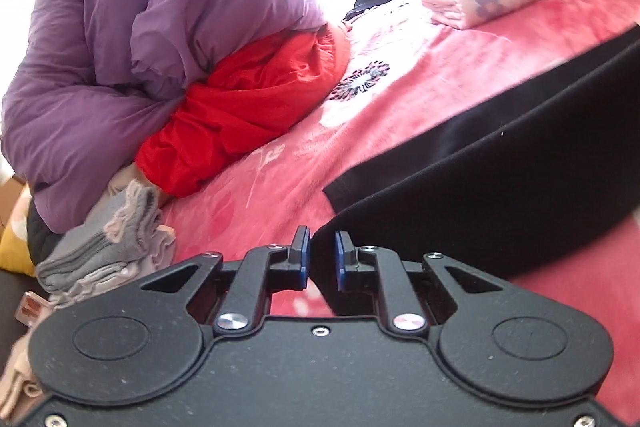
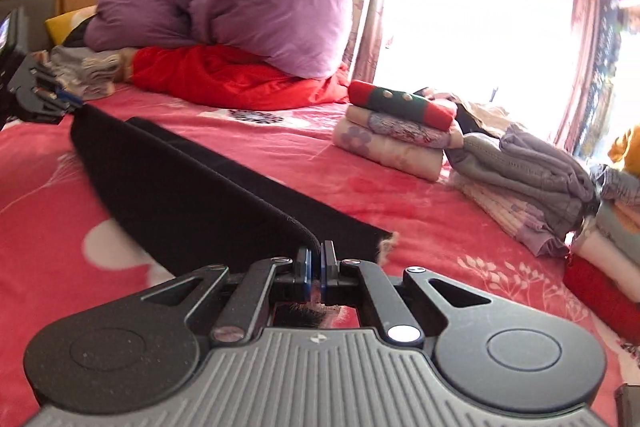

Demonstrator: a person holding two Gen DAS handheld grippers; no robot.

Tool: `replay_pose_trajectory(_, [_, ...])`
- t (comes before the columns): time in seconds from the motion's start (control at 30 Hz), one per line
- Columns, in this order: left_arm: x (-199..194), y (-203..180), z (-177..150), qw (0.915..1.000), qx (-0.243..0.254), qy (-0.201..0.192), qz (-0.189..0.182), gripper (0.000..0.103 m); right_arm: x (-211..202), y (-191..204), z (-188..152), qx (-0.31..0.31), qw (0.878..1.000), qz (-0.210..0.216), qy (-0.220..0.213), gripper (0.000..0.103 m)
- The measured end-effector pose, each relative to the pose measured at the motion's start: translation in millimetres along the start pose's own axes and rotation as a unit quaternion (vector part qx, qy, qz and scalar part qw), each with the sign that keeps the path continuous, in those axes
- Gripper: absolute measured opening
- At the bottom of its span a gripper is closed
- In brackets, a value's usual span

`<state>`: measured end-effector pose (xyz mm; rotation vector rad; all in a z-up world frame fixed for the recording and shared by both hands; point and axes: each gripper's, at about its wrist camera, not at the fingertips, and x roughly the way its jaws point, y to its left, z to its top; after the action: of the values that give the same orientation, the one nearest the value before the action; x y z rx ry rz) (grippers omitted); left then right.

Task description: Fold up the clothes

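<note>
Now black garment [image 2: 208, 187] between both grippers

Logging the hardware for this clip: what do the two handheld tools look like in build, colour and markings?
Both are matte black linkage mechanisms with silver screws and pivot pins, round discs on either side, and black fingers faced with blue pads. The left tool has a plain speckled black body. The right tool has a grey ribbed cover with a small round emblem. No cables, sleeves or hands show.

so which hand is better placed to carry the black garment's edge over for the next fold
Probably right. The right tongs are shut on the black garment, its corner lifted. The left tongs show a gap at the other corner, so their grip looks loose.
</note>
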<state>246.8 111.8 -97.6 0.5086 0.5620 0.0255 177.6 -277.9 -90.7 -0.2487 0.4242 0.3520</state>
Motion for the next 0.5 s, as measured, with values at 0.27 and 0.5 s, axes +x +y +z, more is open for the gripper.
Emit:
replay_pose_trajectory(0.27, [46.8,-6.1,20.2,0.9997,-0.017,0.015,0.004,0.000,62.8,-34.2,8.2,0.039,0.999,-0.010,0.031,0.005])
replay_pose_trajectory(0.5, [48.4,23.0,17.5,0.9949,-0.078,0.025,-0.059,0.000,87.4,-45.5,4.8,0.063,0.997,0.000,0.050,0.005])
